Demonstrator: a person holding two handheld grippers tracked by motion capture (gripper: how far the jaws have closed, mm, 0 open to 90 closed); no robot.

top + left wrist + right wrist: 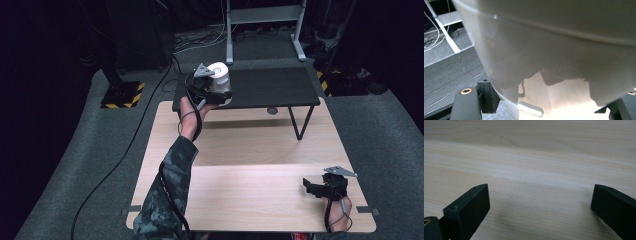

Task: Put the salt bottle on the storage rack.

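A white, slightly see-through container (219, 75) stands over the left end of a low black shelf (270, 87). My left gripper (219, 94) is shut on its lower part, jaws pressing either side. Whether the container touches the shelf, I cannot tell. In the left gripper view the container (554, 45) is very close, with a black finger (486, 96) against its wall. My right gripper (307, 186) lies low over the front right of the wooden table (250, 150), open. In the right gripper view the right gripper (540, 202) has its jaws wide apart with nothing between them.
The black shelf stands on thin legs (300, 122) across the table's far side. Behind it is a grey metal stand (262, 20) and cables on the carpet. Yellow-and-black striped bases (122, 95) sit on the floor at both sides. A cable (100, 180) runs along the table's left.
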